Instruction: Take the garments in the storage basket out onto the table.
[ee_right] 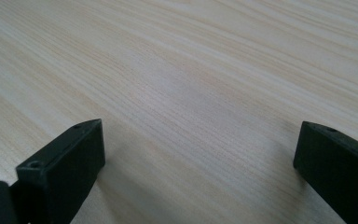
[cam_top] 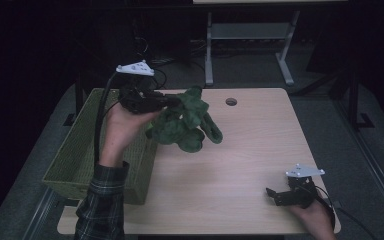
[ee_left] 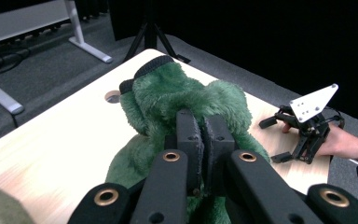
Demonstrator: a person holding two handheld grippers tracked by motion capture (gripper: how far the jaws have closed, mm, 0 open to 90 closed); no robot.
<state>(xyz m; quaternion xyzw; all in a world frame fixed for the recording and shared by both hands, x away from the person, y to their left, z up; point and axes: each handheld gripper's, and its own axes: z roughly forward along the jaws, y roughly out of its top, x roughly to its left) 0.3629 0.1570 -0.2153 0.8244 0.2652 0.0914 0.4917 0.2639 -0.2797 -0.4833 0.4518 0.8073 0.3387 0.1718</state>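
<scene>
Green plush toy (cam_top: pixel 185 122) pinched in left tongs (cam_top: pixel 172 101) above worktop (cam_top: pixel 240 165); right tongs (cam_top: pixel 274 195) spread, empty.

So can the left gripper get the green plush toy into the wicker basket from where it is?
Probably yes. The left gripper is shut on the green plush toy, held above the table right beside the wicker basket, whose open top looks unobstructed.

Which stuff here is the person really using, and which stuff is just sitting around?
In use:
- green plush toy, pinched in the left gripper and lifted above the table
- woven basket, right beside it at the table's left edge

Just there:
- right gripper, open, resting low on the table
- round hole in the tabletop
</scene>
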